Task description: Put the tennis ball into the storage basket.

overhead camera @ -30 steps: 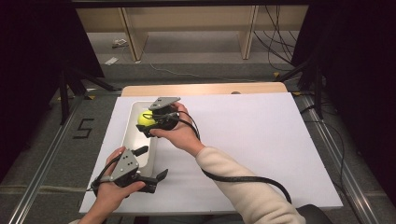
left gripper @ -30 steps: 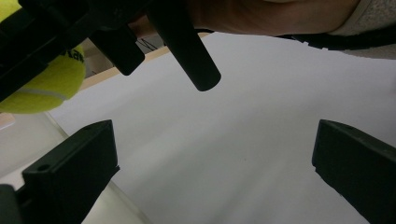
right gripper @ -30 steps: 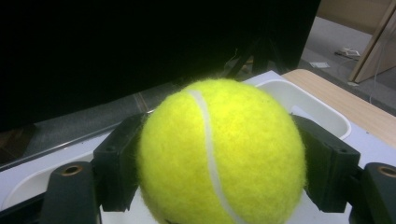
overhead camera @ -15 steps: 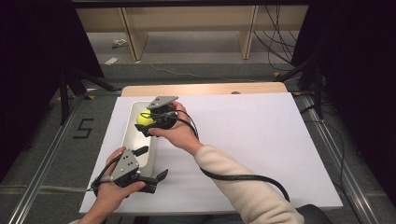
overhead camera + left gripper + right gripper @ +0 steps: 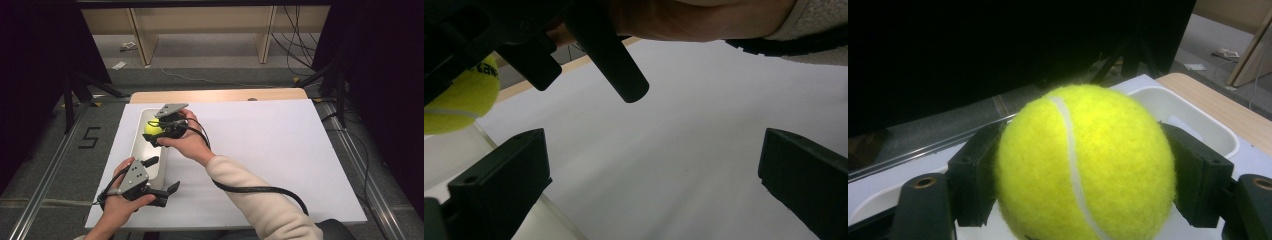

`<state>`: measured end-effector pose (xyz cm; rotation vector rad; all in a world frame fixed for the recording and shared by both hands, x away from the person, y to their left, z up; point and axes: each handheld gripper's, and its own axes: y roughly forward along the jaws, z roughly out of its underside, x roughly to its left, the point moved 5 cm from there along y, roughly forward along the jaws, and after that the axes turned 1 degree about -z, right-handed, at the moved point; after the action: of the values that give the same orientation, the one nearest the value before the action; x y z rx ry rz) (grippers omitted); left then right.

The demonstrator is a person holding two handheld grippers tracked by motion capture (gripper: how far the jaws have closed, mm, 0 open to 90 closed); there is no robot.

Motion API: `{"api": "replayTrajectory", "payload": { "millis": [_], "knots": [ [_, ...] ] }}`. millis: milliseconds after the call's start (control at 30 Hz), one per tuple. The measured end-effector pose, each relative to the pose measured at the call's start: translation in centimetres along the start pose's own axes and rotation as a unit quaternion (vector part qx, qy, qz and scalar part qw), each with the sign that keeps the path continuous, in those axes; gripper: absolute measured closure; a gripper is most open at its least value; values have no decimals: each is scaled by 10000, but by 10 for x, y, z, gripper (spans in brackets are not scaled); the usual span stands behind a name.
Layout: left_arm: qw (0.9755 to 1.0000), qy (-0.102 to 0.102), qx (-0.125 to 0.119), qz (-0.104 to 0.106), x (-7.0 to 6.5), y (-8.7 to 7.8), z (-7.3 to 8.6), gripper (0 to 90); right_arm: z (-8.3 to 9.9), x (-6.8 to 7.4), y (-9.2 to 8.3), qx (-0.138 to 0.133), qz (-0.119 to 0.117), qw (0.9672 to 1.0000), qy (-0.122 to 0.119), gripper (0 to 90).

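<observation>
**Tennis ball held over the white tray**

A dark-curtained room with a white-covered desk (image 5: 260,150) at its middle. The right hand-held gripper (image 5: 159,131) has its jaws closed snugly on a yellow tennis ball (image 5: 1083,165), one pad on each flank. Against the frames of a second ago it has barely shifted, perhaps a touch toward 12 o'clock, so the carry looks nearly over. The ball hangs above the far end of the long white tray (image 5: 137,145), at about 10 o'clock from the desk's centre; whether it touches the tray floor cannot be told. I judge release into the tray comes next. At 7 o'clock the left hand-held gripper (image 5: 162,175) rests at the tray's near end, jaws spread wide and empty.
</observation>
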<state>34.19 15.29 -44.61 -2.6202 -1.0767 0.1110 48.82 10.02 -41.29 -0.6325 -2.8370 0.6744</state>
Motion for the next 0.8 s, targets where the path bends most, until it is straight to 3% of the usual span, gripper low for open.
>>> {"api": "replayTrajectory", "payload": {
  "millis": [800],
  "knots": [
    [10000,24,12,15,0,0,0,0,2,3,9,117,-34,9999,-22,259]
  ]
}}
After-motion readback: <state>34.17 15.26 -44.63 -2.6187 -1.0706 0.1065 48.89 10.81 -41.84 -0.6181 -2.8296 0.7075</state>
